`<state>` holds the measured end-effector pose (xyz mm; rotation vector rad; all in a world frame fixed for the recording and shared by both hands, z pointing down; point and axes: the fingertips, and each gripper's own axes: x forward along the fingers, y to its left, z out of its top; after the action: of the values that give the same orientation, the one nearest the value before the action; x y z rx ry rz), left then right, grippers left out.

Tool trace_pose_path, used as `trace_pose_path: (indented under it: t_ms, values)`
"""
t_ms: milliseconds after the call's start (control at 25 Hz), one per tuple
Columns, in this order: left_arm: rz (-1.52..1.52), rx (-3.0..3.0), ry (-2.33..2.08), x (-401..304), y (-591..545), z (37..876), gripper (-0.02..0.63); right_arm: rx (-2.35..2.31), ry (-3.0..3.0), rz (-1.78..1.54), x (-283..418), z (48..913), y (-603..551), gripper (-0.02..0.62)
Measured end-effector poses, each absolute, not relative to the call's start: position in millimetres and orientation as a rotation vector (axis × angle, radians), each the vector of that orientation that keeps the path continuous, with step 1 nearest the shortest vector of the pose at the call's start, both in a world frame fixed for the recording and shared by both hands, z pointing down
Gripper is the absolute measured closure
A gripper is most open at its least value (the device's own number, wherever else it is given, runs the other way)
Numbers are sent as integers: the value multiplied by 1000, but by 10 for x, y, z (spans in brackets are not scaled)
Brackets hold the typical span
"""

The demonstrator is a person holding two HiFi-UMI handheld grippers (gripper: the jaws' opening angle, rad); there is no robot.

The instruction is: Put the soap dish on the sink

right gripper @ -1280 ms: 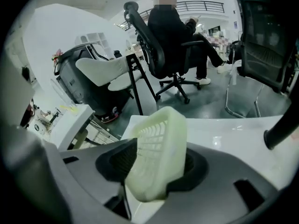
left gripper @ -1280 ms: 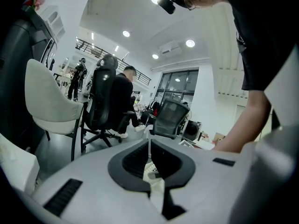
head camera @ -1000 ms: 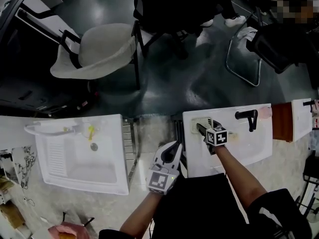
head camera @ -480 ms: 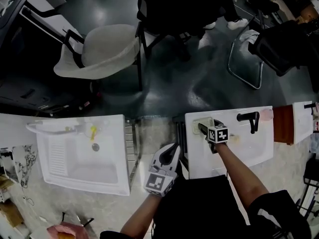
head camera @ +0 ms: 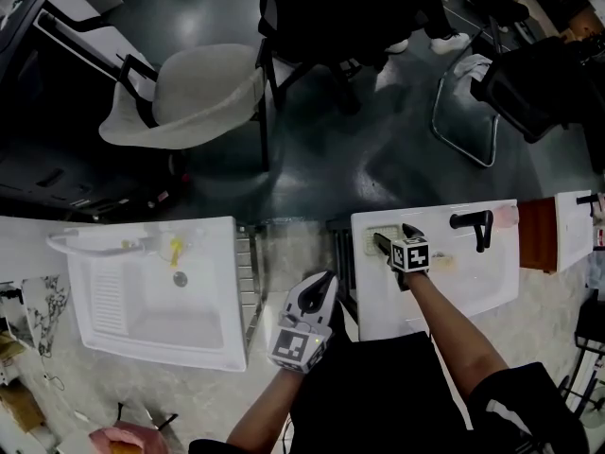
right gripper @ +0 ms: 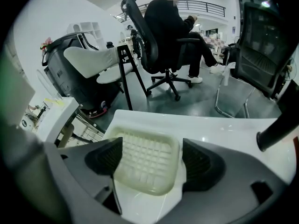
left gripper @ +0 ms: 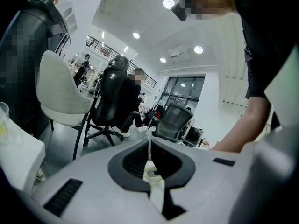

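Comparing with a second ago: right gripper [right gripper: 148, 161] jaws wider apart and opening at this moment; soap dish [right gripper: 146, 164] unmoved; left gripper [head camera: 315, 296] in much the same spot.
Right gripper grip: one pad on each side of the soap dish, right pad clear of the rim, left pad just beside the edge; nothing clamped.
Left gripper grip: jaws closed together, nothing between them; held over the counter between the two sinks, near the person's side.
Soap dish position: flat on the far left corner of the right-hand sink [head camera: 473, 287], left of the black faucet [head camera: 470, 223]; pale, translucent, gridded bottom.
Surface: speckled stone counter [head camera: 284, 253]; left-hand sink [head camera: 156, 334] white, with a ribbed slope on one side, well apart from the dish.
Room: glossy dark grey floor [head camera: 378, 168]; white shell chair [head camera: 189, 93] beyond the left-hand sink; seated person on a black office chair [right gripper: 147, 29] facing away; round ceiling lights [left gripper: 168, 3] lit overhead.
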<state>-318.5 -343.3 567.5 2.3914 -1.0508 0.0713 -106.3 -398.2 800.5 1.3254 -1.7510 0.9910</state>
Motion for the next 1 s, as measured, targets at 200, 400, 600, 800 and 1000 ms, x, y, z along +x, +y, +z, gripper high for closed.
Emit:
trace_pose_path:
  t_ms: [200, 400, 600, 800, 1000]
  values:
    - [54, 2395, -1065, -3233, -3432, 5731, 586, 1322, -1777, 1003, -1047, 7911, -3923, 210]
    - [74, 2419, -1124, -3211, -3370, 5540, 586, 1384, -1845, 1002, -852, 7583, -3776, 210]
    - [56, 2409, -1206, -3194, -3140, 5438, 586, 1448, -1923, 1022, -729, 7264, -3633, 215]
    - [82, 2407, -1190, -2870, -2745, 5409, 586, 1499, -2010, 1018, -563, 6859, -3277, 219]
    - [85, 2436, -1159, -2236, -2342, 5260, 586, 1532, -2093, 997, -110, 6416, -2745, 241]
